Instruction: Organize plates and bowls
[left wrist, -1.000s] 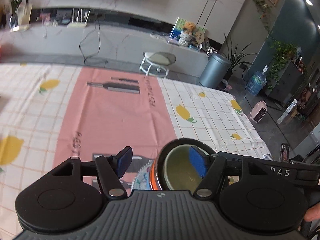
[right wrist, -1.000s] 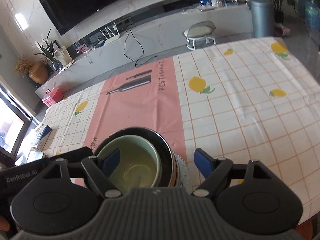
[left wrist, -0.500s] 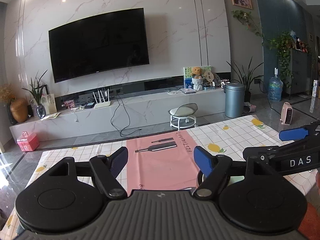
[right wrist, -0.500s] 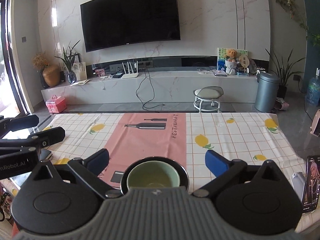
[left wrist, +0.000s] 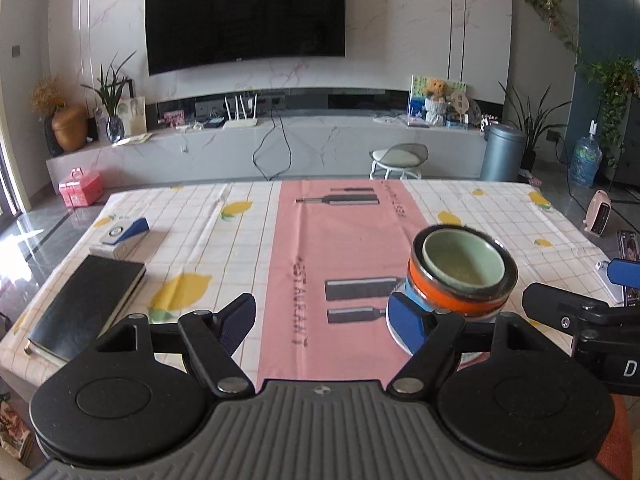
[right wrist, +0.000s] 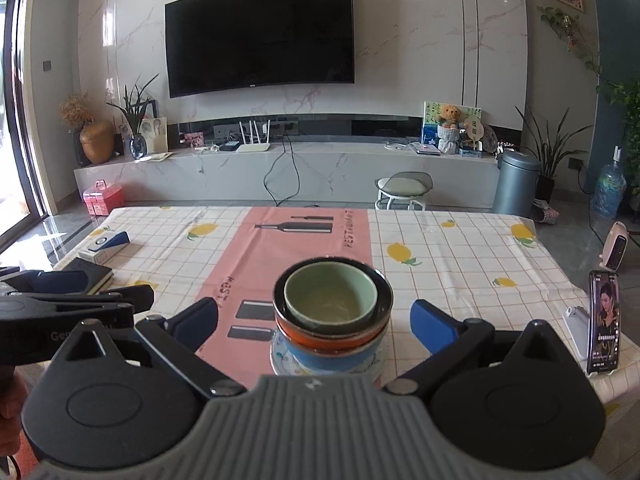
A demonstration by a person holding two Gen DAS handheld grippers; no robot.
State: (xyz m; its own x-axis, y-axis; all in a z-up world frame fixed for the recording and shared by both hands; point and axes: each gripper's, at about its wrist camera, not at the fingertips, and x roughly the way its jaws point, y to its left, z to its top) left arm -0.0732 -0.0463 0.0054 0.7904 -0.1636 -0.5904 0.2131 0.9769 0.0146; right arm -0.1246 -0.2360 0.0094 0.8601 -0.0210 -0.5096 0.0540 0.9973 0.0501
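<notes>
Pulled both grippers back off the stack. A second earlier: left gripper [left wrist: 322, 322] and right gripper [right wrist: 314, 326] crowded right over the green bowl [right wrist: 331, 295], cameras angled down at the tablecloth [left wrist: 240, 248]. By this moment: backed away and levelled out, whole living room in view, TV [right wrist: 260, 36] and all.

Jaws on both just finished opening, spread about as wide as they go, gripping nothing. Right pair straddled the stack with clear gaps on each side, no pad contact. Left pair sat off to the stack's left, its right pad [left wrist: 404, 326] overlapping the plate [right wrist: 280, 354] edge in the picture, though touching or not: can't tell.

Stack itself: green bowl nested in an orange bowl [left wrist: 452, 298], then a blue bowl [right wrist: 332, 354], then the plate, all on the pink runner [left wrist: 340, 240] toward the near edge of the table. Looked finished, or near enough; no other dishes spotted anywhere.

Room to move: lots of bare cloth beyond and right of the stack. Watch the phone [right wrist: 604, 320] propped by the right edge, plus a black notebook [left wrist: 86, 312] and small box [left wrist: 122, 234] over on the left.
</notes>
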